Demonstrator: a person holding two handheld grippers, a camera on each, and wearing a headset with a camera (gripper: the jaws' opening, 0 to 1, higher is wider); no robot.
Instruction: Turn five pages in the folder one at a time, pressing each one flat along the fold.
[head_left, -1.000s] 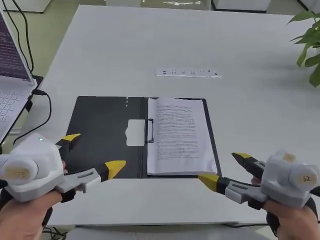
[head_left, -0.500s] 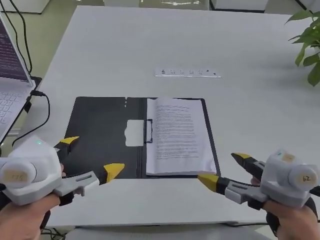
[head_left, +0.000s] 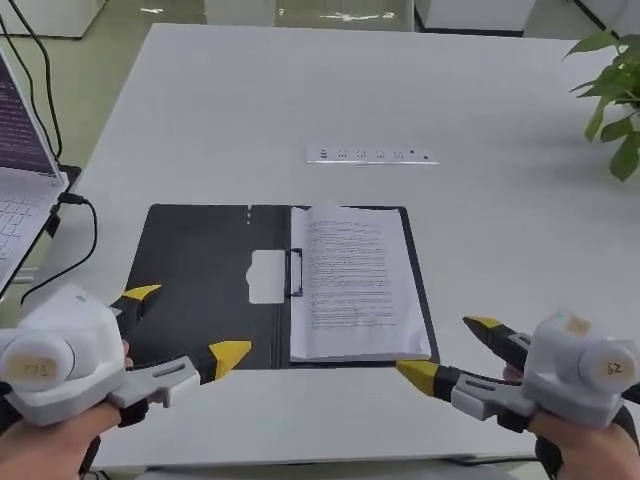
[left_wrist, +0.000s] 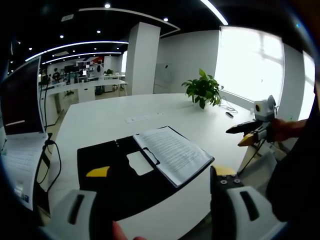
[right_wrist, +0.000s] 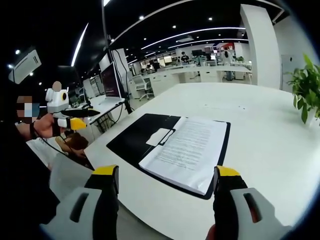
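1. Head view, far left: laptop (head_left: 20, 190) hanging off the left edge of the tabletop (head_left: 300, 80). Just there, not part of the job.
2. Left gripper (head_left: 185, 322): jaws spread wide, nothing in them, hovering over the front-left of the tabletop at the folder's near-left corner. Barely budged from a second ago, maybe dipped a touch.
3. Folder (head_left: 200, 290): lying open mid-tabletop toward the front edge, black cover on the left, stack of pages (head_left: 355, 280) on the right, clip (head_left: 296, 272) at the fold. Sits a bit lower in frame than before, but almost surely just the headset tilting, not the folder sliding.
4. Right gripper (head_left: 448, 346): also spread and empty, just off the stack's near-right corner by the front edge, not touching. Same spot as before.
5. Upshot: no page lifted yet, so probably zero of five done. Best guess for next: nipping that near-right corner.
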